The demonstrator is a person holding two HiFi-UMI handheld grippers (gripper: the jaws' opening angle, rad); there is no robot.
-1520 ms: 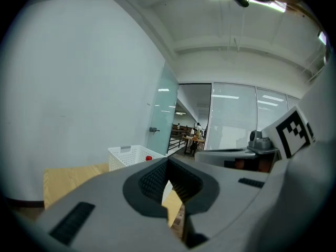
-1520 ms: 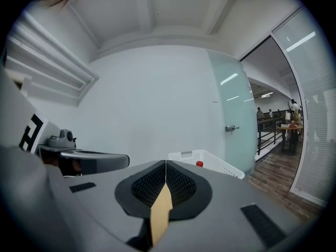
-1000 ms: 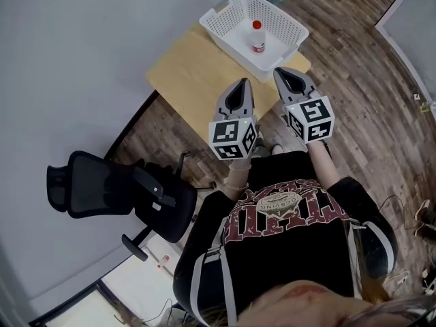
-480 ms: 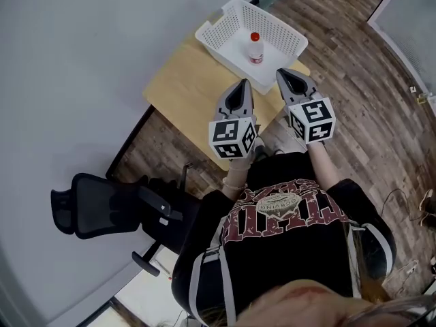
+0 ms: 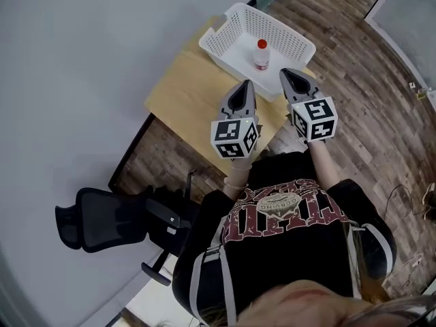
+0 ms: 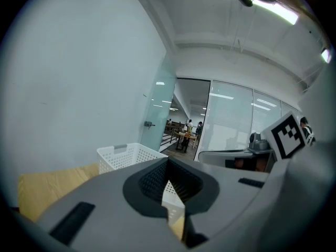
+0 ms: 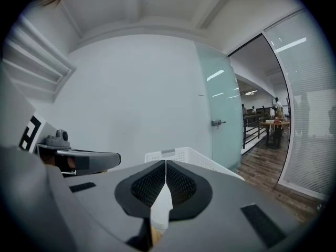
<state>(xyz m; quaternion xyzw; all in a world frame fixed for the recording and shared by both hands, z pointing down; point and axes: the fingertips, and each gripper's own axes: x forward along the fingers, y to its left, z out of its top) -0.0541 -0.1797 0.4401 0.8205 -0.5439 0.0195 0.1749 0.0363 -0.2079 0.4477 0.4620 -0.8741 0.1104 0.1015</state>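
A white perforated basket [image 5: 238,27] stands at the far end of a small light-wood table [image 5: 187,87]. Inside it stands a small clear bottle with a red cap [image 5: 260,54]. I hold both grippers side by side in front of my chest, pointing at the table. My left gripper [image 5: 246,85] is shut and empty, over the table's near part. My right gripper [image 5: 285,73] is shut and empty, its tips just short of the basket's near wall. The basket [image 6: 124,158] shows past the left jaws, and its rim [image 7: 181,155] past the right jaws.
A black office chair [image 5: 112,218] stands at the lower left on the wood-plank floor [image 5: 368,80]. A plain white wall [image 5: 75,60] runs along the left. A frosted glass door [image 7: 215,114] and glass partitions [image 6: 233,114] lie beyond the table.
The table and basket have shifted slightly in the head view as the head moved. Both grippers stay shut, side by side. The bottle's red cap no longer shows in either gripper view.
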